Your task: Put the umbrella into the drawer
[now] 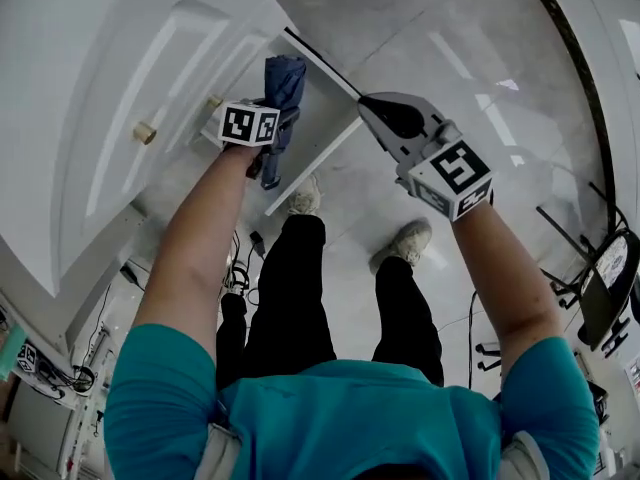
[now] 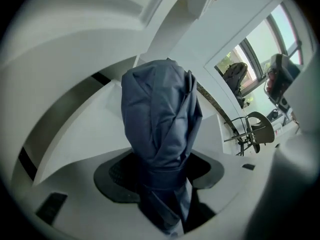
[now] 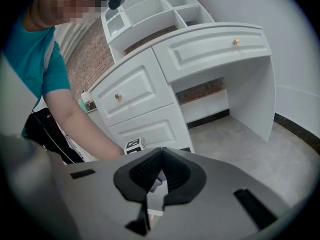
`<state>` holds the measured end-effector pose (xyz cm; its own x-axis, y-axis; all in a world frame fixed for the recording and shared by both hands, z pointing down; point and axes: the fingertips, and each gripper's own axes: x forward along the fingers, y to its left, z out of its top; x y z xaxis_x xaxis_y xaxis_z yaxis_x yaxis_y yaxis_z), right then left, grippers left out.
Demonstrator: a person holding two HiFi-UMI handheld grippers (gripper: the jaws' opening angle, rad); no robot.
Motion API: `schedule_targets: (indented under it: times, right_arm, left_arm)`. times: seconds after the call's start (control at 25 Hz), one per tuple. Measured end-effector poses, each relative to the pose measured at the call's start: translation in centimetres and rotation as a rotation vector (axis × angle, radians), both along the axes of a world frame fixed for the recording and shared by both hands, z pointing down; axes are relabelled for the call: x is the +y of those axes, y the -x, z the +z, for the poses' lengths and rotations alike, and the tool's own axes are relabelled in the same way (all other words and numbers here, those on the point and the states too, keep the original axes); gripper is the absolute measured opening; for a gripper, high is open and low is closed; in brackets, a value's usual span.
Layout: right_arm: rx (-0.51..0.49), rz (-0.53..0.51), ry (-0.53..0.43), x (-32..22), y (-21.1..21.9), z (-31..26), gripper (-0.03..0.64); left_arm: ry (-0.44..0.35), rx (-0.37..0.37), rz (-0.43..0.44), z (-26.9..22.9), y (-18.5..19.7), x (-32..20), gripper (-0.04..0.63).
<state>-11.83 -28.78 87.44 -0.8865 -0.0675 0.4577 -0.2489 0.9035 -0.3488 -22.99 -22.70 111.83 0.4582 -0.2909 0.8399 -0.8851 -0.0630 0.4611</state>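
The left claw (image 2: 161, 170) grips the folded blue umbrella (image 2: 159, 111) (around its strapped part) at the open white drawer (image 1: 318, 120); the right claw (image 3: 160, 170) is closed and empty.

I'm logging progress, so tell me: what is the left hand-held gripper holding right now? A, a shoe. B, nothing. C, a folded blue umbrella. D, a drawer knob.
C: the left gripper view shows the left hand-held gripper with its jaws closed on the folded blue umbrella.
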Motion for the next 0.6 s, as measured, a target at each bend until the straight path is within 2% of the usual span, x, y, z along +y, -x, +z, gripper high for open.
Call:
schedule_targets:
  times: [0.4, 0.6]
  right_arm:
    - [0.018, -0.062, 0.025, 1.0, 1.0, 4.6, 0.023]
    - [0.011, -0.062, 0.029, 1.2, 0.6, 5.1, 0.023]
  left_arm:
    - [0.117, -0.031, -0.112, 6.7, 2.2, -0.8, 0.273]
    - [0.152, -0.071, -0.098, 8.6, 2.2, -0.3, 0.275]
